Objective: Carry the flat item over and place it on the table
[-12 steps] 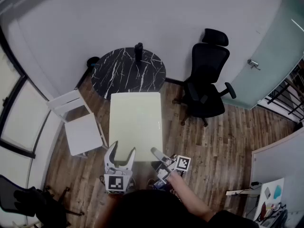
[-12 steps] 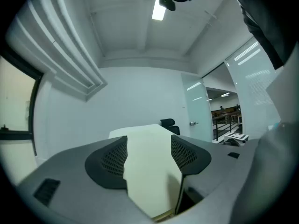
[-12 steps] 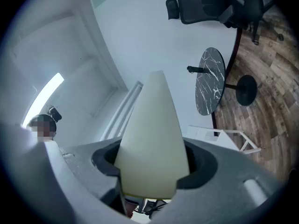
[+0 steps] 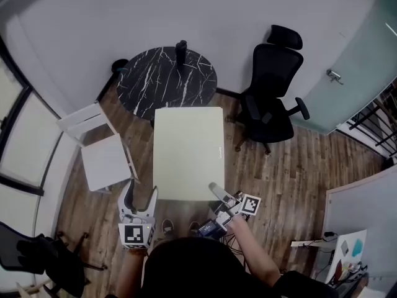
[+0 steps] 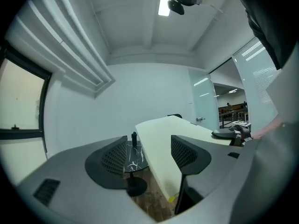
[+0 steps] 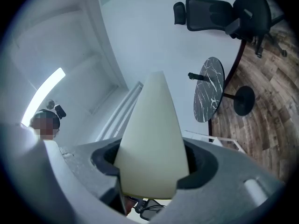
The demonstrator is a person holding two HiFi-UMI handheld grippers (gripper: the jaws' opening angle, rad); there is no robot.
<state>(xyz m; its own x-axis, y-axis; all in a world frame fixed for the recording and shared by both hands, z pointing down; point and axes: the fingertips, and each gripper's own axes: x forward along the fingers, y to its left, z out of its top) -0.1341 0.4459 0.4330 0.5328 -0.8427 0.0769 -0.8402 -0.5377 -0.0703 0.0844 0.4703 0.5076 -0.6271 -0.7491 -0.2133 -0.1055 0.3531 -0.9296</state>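
Observation:
A pale yellow flat board (image 4: pixel 189 154) hangs level above the wood floor, its far end near the round black marble table (image 4: pixel 166 85). My right gripper (image 4: pixel 216 190) is shut on the board's near right corner; in the right gripper view the board (image 6: pixel 154 134) fills the gap between the jaws of the right gripper (image 6: pixel 152 171). My left gripper (image 4: pixel 140 195) stands open to the left of the board's near edge, apart from it. In the left gripper view, the left gripper (image 5: pixel 149 146) has nothing between its jaws, and the board (image 5: pixel 163 136) runs past on the right.
A black bottle (image 4: pixel 181 49) stands on the marble table's far side. A black office chair (image 4: pixel 270 98) sits to the right, a white chair (image 4: pixel 102 157) to the left. A glass door (image 4: pixel 353 73) is at far right. The wall lies behind the table.
The board has shifted right and farther forward with the right gripper. The left gripper, which was at the board's near left edge, now sits lower and to the left, off the board.

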